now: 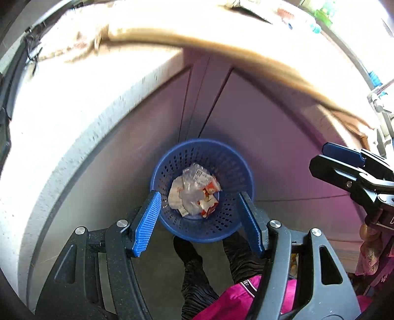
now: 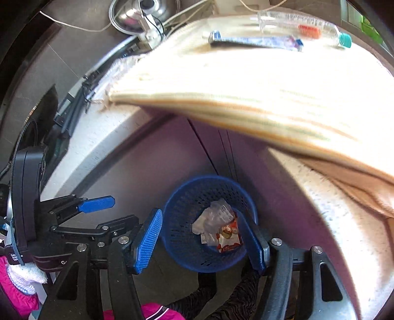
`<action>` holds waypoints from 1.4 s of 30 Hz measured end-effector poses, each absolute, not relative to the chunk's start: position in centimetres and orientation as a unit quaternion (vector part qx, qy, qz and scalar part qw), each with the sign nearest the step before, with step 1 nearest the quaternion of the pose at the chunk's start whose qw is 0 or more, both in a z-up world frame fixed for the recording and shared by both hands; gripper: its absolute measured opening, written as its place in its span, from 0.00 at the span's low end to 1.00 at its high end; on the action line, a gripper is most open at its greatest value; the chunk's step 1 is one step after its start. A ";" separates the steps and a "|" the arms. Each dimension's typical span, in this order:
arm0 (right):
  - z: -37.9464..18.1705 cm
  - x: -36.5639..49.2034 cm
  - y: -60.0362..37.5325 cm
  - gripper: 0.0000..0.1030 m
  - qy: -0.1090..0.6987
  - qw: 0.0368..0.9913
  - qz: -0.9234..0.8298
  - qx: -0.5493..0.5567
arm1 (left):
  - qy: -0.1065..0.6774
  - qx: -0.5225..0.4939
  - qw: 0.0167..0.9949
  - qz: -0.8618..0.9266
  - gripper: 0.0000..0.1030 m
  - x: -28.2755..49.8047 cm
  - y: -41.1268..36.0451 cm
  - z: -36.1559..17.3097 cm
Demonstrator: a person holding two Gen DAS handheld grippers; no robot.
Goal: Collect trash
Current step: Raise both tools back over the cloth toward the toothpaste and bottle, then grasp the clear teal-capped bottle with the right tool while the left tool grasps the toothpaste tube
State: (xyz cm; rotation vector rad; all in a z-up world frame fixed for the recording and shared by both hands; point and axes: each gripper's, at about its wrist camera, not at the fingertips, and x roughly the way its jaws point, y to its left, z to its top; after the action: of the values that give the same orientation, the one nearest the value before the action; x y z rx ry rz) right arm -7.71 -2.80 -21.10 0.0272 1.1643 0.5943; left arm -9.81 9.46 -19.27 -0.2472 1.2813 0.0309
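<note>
A blue perforated wastebasket [image 1: 229,157] stands on the floor below the counter; it also shows in the right wrist view [image 2: 187,197]. Crumpled clear plastic and red-white wrappers [image 1: 194,192] lie in its bottom, also seen in the right wrist view [image 2: 219,226]. My left gripper [image 1: 199,197] is open and empty above the basket. My right gripper [image 2: 204,221] is open and empty above it too. On the counter's cloth lie a long blue-purple wrapper [image 2: 256,41] and a clear plastic bottle with a teal cap [image 2: 303,24].
A striped beige cloth [image 2: 246,81] covers the white counter [image 1: 81,103] and hangs over its edge. Grey cabinet doors [image 1: 270,123] stand behind the basket. A steel bowl [image 2: 145,12] and cables sit at the counter's far end. The person's dark legs [image 1: 194,265] stand beside the basket.
</note>
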 end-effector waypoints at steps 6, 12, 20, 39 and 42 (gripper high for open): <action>-18.5 -7.7 -4.0 0.64 0.522 0.803 0.287 0.022 | 0.571 -0.117 0.812 0.012 0.63 -9.2 9.5 -16.4; -15.4 -7.5 -5.1 0.66 0.495 0.818 0.294 0.024 | 0.544 -0.122 0.830 0.012 0.63 -7.6 9.3 -13.7; -11.9 -5.6 -8.0 0.71 0.456 0.842 0.288 0.026 | 0.522 -0.128 0.843 0.012 0.63 -4.5 8.0 -10.8; -8.6 5.1 -16.7 0.76 0.413 0.878 0.241 0.026 | 0.498 -0.157 0.852 0.038 0.68 5.0 6.8 -9.8; -8.2 6.9 -17.4 0.76 0.412 0.878 0.244 0.018 | 0.499 -0.163 0.850 0.043 0.68 6.0 6.7 -10.0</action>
State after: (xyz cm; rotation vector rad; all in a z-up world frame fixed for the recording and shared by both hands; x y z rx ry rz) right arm 6.94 -17.43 -8.25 0.0385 0.8586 0.5097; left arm 6.03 6.70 -10.01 -0.3443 1.0505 0.0900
